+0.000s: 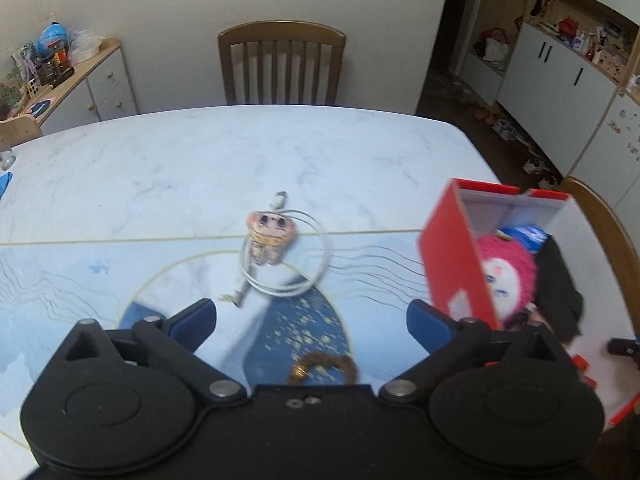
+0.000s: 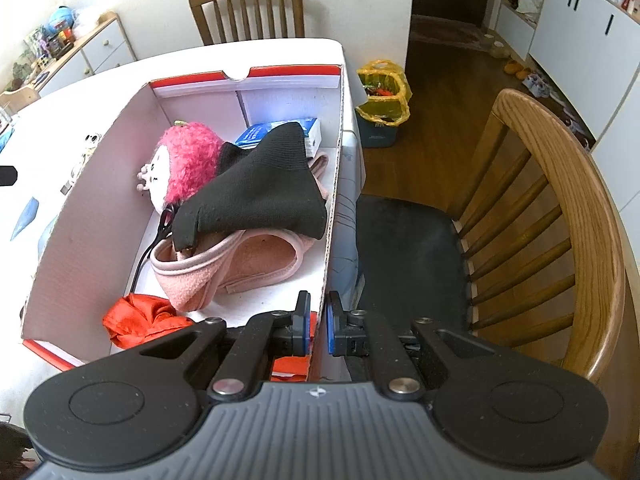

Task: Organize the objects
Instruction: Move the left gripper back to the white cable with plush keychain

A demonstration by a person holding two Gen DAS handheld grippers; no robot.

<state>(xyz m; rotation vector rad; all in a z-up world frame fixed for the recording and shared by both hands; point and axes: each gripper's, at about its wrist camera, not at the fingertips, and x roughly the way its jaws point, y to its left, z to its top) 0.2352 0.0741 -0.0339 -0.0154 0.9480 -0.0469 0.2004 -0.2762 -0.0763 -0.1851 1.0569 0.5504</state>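
A red and white cardboard box (image 2: 96,208) stands at the table's right edge; it also shows in the left wrist view (image 1: 452,248). It holds a pink-haired plush doll (image 2: 180,160), a black sock (image 2: 260,188), a pink fleece piece (image 2: 240,264), a blue and white packet (image 2: 312,130) and red cloth (image 2: 140,316). My right gripper (image 2: 318,324) is shut on the box's near right wall. My left gripper (image 1: 312,320) is open and empty above the table. Ahead of it lie a small figurine (image 1: 270,234) and a coiled white cable (image 1: 304,276). A brown bead bracelet (image 1: 324,368) lies just under it.
The marble table (image 1: 200,168) carries a blue patterned mat (image 1: 80,280). Wooden chairs stand at the far side (image 1: 282,60) and at the right (image 2: 540,220). A bin with a yellow bag (image 2: 382,100) stands on the floor. A sideboard (image 1: 92,84) stands at the left.
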